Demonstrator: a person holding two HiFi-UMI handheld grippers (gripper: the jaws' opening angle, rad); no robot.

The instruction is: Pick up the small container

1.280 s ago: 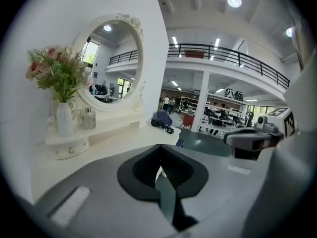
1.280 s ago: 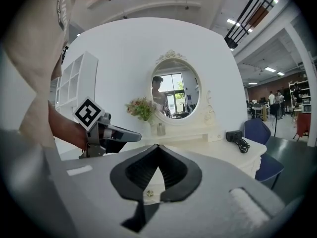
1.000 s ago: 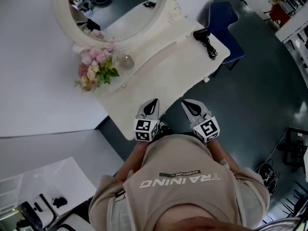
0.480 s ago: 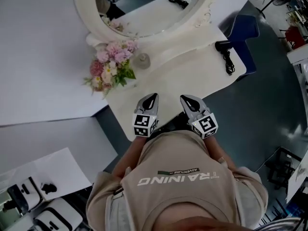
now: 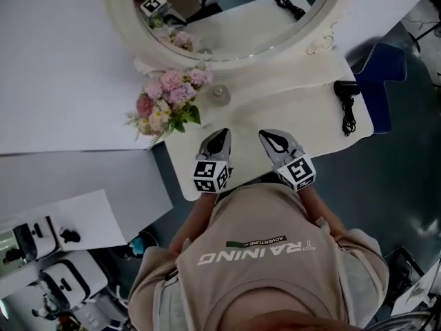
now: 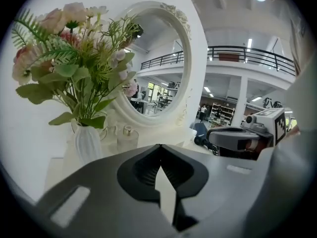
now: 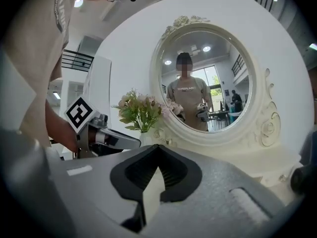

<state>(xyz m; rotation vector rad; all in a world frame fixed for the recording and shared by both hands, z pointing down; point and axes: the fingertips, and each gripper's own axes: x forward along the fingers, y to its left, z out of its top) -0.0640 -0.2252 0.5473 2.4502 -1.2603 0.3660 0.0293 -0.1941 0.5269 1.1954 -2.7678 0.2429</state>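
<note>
**Both grippers idle at the tabletop edge, container untouched**

White and curved along its front, the tabletop (image 5: 275, 119) carries 1 oval mirror (image 5: 241, 26) in a thick cream frame at its back. 1 small container (image 5: 220, 94) stands upright near the base of that frame, just beside 1 ribbed white vase (image 6: 88, 143) that holds a bunch of pink and cream flowers (image 5: 169, 102). From the left gripper view the small container (image 6: 127, 138) looks like a squat jar of clear glass with a short, pale metallic cap; nothing touches it. 1 black hair dryer (image 5: 346, 92) lies with its cord on the far right of the tabletop, well apart from the container. 1 blue seat (image 5: 386, 67) stands on the dark floor beyond that end.

2 grippers hang side by side over the near edge. The left gripper (image 5: 220, 134) has its fingers (image 6: 141, 168) pressed together with nothing between them, and it points toward the vase and container. The right gripper (image 5: 269, 136) also has its fingers (image 7: 173, 170) pressed together and empty, facing the mirror. Each carries 1 marker cube, and both sit well short of the container.
</note>
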